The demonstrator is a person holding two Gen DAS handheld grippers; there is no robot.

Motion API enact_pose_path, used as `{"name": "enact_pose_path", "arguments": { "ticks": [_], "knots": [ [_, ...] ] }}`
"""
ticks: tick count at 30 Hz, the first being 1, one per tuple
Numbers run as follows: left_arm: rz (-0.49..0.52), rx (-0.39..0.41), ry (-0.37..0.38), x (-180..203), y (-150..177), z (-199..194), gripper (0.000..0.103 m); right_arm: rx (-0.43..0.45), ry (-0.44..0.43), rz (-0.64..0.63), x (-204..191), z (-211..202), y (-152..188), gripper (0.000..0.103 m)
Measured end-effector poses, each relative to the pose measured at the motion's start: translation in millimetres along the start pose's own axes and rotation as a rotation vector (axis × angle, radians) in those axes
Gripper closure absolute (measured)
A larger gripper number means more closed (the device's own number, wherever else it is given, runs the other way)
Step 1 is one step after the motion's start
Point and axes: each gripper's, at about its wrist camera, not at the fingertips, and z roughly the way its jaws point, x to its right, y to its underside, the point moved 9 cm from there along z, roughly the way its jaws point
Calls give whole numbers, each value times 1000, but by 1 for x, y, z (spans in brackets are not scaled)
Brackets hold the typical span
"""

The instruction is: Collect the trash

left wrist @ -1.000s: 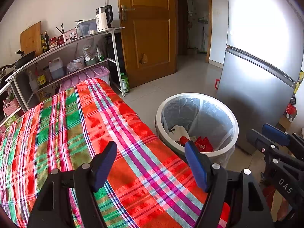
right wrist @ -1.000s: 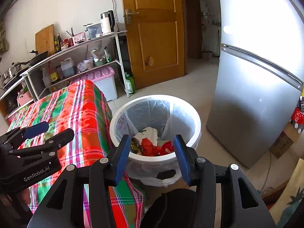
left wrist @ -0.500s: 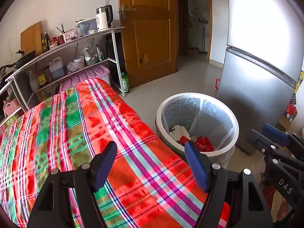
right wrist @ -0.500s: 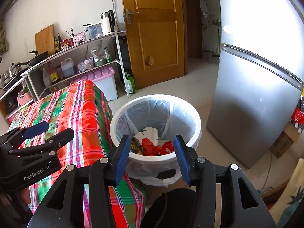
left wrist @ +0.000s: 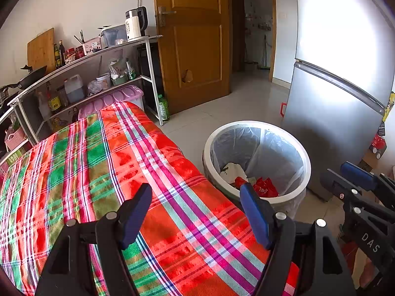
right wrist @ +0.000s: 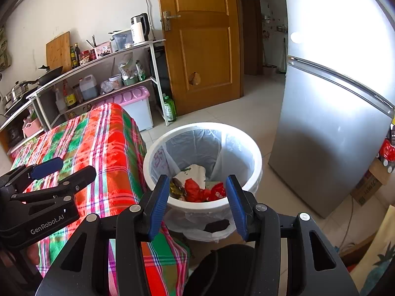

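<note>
The trash bin (right wrist: 202, 165), a round white pail lined with a clear plastic bag, stands on the tiled floor between the table (left wrist: 103, 172) on the left and the silver fridge (right wrist: 333, 128) on the right. Inside it lie red wrappers (right wrist: 197, 192), a white crumpled piece (right wrist: 195, 172) and some darker scraps; in the left wrist view the same bin (left wrist: 256, 162) sits just right of the table's near corner.

The right gripper (right wrist: 197, 202) hovers over the near rim of the bin, its blue-padded fingers (right wrist: 158, 202) spread wide with nothing between them. The left gripper (left wrist: 195, 214) hangs above the near end of the table, jaws likewise spread apart and empty, over the red, green and purple plaid cloth (left wrist: 74, 162) that covers the tabletop.

Farther off, a metal shelf rack (right wrist: 98, 74) runs along the left wall, holding bottles, a cutting board, a pan and an electric kettle (right wrist: 139, 28). A pink-lidded storage box (right wrist: 133, 103) stands below it, beside a brown wooden door (right wrist: 200, 44).
</note>
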Motion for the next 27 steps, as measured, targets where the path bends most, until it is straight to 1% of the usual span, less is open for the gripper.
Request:
{"name": "enact_pose_path", "arguments": {
  "ticks": [27],
  "knots": [
    [-3,-2,9,0,2,3,28,-1,-3,1,-1,1,0,55]
  ]
}}
